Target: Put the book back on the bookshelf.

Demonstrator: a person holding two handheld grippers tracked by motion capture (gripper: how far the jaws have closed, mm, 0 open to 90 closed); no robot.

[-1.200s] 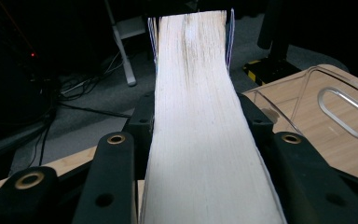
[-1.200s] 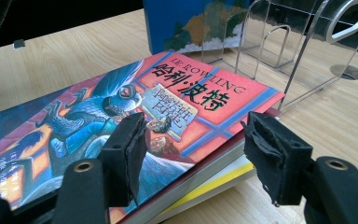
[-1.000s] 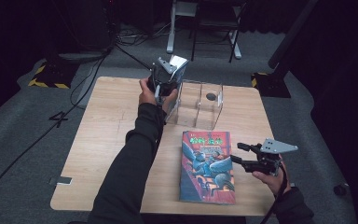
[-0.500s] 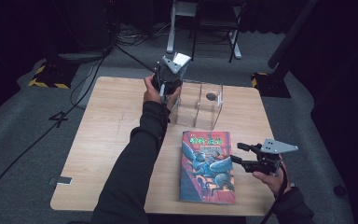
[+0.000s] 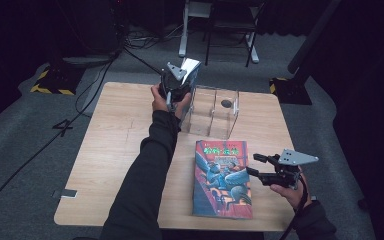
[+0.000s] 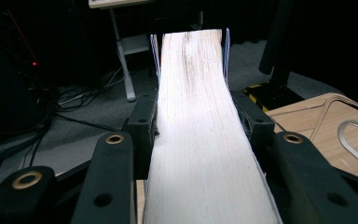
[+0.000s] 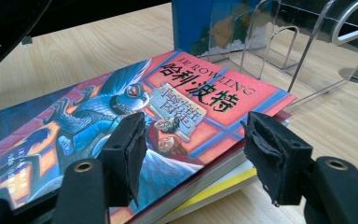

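A clear acrylic book rack point(image 5: 219, 112) with upright dividers stood on the wooden surface point(image 5: 115, 145), just to the right of the left gripper point(image 5: 176, 87) in the high view. In the right gripper view the same rack rose beyond the jaws, its wire-like divider loops between that gripper and the far edge of the surface. A stack of books point(image 5: 223, 178) lay flat on the surface in front of the rack; its top book point(image 7: 135, 116) had a red and blue illustrated cover, and under it showed the edges of at least one more volume with a yellow band. Beyond the surface were a dark floor, cables and the legs of a stand.

The left gripper's jaws were clamped partway on an upright book point(image 6: 200, 140), whose pale page edges ran straight out between them, with a blue cover seen in the right gripper view.

The right gripper point(image 7: 193, 144) hovered with its jaws parted wide and nothing gripped; the corner of the stack lay just ahead of them and below, one pad over the top cover, the other past its edge.
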